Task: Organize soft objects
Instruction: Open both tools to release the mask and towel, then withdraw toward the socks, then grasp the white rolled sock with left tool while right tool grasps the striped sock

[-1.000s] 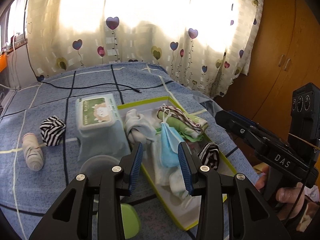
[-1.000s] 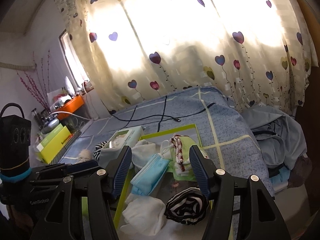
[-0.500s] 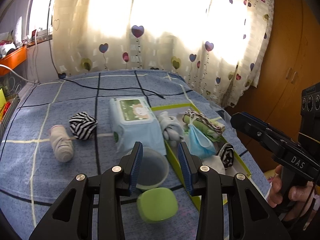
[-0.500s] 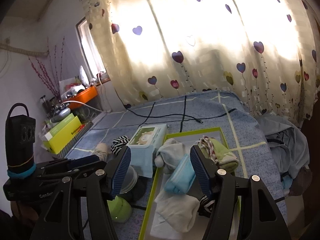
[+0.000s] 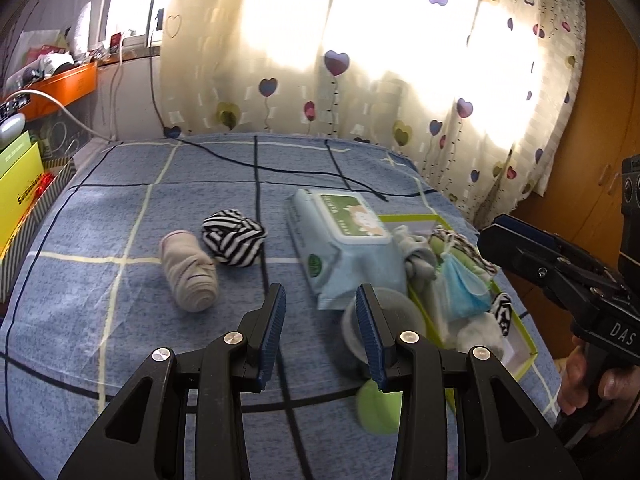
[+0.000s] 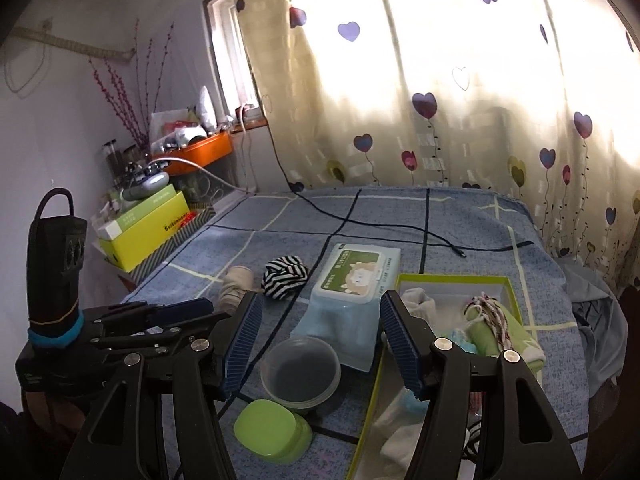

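While both grippers hang empty over the blue checked bedspread, the left gripper has its jaws parted and points toward the middle of the frame, where two soft things lie loose outside the tray. The beige rolled sock sits up and to the left of its fingertips, its long axis running from upper left to lower right, roughly toward the camera. Touching or just beside it, farther up, is the striped sock ball. The left gripper is clearly the nearer one; the right gripper, also spread wide with nothing between its jaws, sees the same sock only at the far left of its gap.

A second ago the left gripper looked down into the green-edged tray at the blue face mask; since then it has swung left, so the tray, the wipes pack, the clear bowl and the green lid now sit at the right of its view. The right gripper has pulled back and turned left as well.
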A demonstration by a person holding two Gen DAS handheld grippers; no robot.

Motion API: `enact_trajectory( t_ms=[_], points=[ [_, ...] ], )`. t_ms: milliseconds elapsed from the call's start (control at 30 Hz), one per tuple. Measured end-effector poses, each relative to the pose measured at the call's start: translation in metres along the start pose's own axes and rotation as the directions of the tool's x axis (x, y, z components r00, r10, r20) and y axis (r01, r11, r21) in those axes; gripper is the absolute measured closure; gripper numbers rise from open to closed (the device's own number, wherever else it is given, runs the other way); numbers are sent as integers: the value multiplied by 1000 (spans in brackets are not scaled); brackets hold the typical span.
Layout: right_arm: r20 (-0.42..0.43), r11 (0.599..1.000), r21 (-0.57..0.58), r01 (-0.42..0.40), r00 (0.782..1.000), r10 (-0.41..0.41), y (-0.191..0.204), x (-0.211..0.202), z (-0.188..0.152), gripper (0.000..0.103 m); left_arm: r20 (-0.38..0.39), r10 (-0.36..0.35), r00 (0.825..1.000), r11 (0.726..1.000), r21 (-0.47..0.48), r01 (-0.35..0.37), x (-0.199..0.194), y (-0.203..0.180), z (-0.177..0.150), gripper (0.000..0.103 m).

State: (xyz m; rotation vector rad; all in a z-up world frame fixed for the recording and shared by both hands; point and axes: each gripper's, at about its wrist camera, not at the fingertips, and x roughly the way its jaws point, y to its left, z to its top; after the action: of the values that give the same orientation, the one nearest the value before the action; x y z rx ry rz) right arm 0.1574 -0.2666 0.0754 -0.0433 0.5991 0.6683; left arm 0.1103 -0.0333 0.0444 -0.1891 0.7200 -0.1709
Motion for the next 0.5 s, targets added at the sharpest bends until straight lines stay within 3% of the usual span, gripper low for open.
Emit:
enact_trajectory(
  t_ms=[267, 500],
  points=[
    [-93, 995, -79, -56, 994, 48, 23, 43, 23, 41, -1, 92, 996, 993, -68, -92, 0, 50, 7, 65],
    [-185, 988, -122, -90, 980, 67, 33, 87, 39, 41, 14, 104, 994, 992, -76, -103, 4, 75, 17, 65]
  ],
)
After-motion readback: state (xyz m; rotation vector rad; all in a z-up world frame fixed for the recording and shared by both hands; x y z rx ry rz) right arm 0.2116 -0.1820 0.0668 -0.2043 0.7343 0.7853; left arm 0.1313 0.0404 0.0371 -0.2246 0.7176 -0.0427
